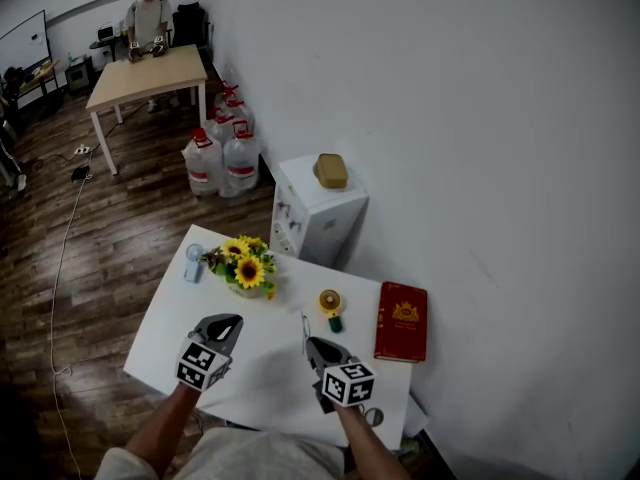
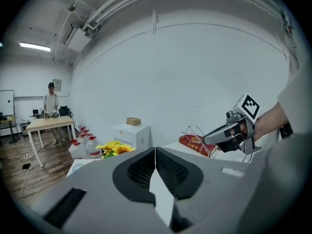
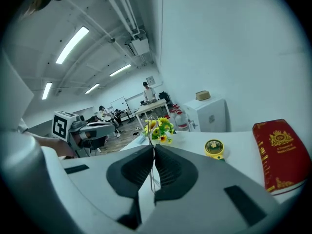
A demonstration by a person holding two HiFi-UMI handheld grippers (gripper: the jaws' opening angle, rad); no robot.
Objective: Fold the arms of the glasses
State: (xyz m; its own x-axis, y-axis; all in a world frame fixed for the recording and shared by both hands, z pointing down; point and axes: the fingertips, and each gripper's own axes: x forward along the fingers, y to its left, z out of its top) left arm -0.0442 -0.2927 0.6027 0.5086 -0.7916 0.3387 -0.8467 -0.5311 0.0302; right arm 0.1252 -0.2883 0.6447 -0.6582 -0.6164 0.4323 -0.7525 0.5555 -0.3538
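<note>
I read the right gripper (image 3: 154,147) pinched shut on the thin wire glasses (image 2: 194,130) - frame caught between its pads and poking out past the tips, above the white table (image 1: 262,373) - while the left gripper (image 2: 155,150), nearby at its left, is closed on nothing.

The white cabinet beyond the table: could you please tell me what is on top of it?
One rounded tan box sits on top of the white cabinet. What lies beneath the box is covered by it, and the cabinet's inside is hidden behind its closed front.
</note>
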